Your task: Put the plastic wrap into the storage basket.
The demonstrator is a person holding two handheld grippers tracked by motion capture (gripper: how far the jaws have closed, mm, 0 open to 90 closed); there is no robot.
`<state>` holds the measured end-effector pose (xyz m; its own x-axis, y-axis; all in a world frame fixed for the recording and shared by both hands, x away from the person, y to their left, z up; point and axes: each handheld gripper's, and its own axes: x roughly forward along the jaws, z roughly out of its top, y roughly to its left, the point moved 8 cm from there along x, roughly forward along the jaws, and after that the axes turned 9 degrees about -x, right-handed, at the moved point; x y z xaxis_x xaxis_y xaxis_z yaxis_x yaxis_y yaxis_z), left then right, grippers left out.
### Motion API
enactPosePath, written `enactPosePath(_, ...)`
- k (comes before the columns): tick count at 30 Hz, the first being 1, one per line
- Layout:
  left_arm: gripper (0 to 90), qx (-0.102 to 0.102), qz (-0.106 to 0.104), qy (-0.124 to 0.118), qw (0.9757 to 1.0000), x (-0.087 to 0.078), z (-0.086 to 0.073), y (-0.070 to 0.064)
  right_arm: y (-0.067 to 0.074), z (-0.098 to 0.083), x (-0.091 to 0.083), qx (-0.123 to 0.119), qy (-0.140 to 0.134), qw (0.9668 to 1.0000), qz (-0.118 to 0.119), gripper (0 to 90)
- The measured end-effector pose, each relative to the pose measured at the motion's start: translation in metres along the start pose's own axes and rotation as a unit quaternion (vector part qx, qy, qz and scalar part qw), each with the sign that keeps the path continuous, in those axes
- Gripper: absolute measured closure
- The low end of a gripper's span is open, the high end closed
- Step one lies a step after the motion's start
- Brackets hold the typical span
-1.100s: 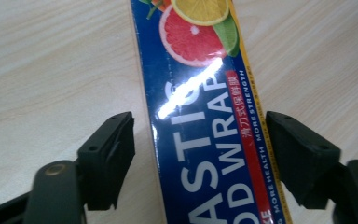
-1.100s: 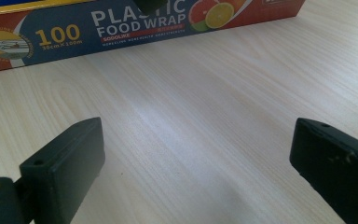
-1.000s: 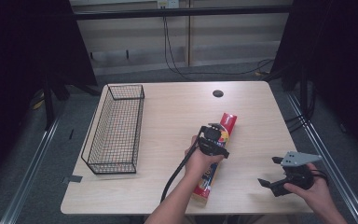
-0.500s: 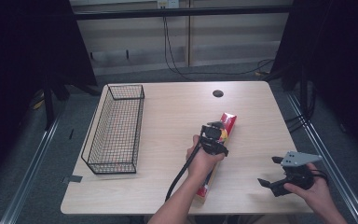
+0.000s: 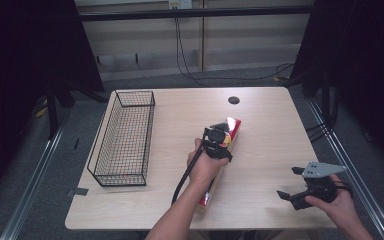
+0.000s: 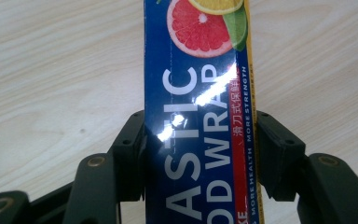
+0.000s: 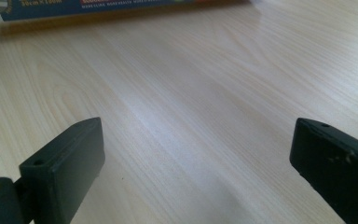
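A long blue and red box of plastic food wrap (image 5: 233, 130) lies lengthwise at the middle of the wooden table (image 5: 270, 135). My left gripper (image 5: 221, 145) is shut on it from above, about halfway along. In the left gripper view both black pads (image 6: 133, 140) press against the box's (image 6: 196, 107) long sides, with a grapefruit picture beyond them. My right gripper (image 5: 290, 182) rests low at the table's front right, open and holding nothing. In its own view my right gripper (image 7: 191, 158) has wide-apart jaws over bare wood, and the box's edge (image 7: 98, 7) runs along the top.
A black wire basket (image 5: 120, 177) stands on the left part of the table, its long side running away from me. A small dark round hole (image 5: 233, 100) sits near the table's far edge. Dark curtains and cables surround the table.
My left hand has shifted slightly up and away along the box, and the box's far end now catches a bright glare. The right gripper has stayed put.
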<state>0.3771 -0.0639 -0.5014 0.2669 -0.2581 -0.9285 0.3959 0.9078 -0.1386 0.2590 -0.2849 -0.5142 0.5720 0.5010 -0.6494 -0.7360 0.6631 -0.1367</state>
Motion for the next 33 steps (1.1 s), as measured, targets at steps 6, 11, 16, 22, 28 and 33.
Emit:
enactPosePath(6,44.1,-0.017,0.0,0.003,0.9999,-0.01,0.002,0.01,0.001,0.0,0.001,0.0,0.002,1.0,0.003,2.9)
enactPosePath(11,44.1,-0.025,-0.001,-0.003,0.9997,-0.018,0.006,0.018,0.001,0.001,0.001,-0.001,0.0,1.0,0.004,2.8)
enactPosePath(16,44.1,-0.029,0.001,-0.005,0.9996,-0.024,0.008,0.025,0.001,0.001,0.001,-0.002,0.0,1.0,0.004,2.8)
enactPosePath(22,44.2,-0.044,0.0,-0.001,0.999,-0.031,0.009,0.033,0.001,0.001,0.001,-0.003,0.001,1.0,0.003,2.8)
enactPosePath(28,44.2,-0.046,-0.001,0.0,0.9989,-0.038,0.011,0.042,0.001,0.001,0.001,-0.001,-0.001,1.0,0.005,2.9)
enactPosePath(33,44.2,-0.054,0.005,0.0,0.9985,-0.043,0.012,0.046,0.001,0.001,0.0,-0.001,-0.002,1.0,0.006,2.9)
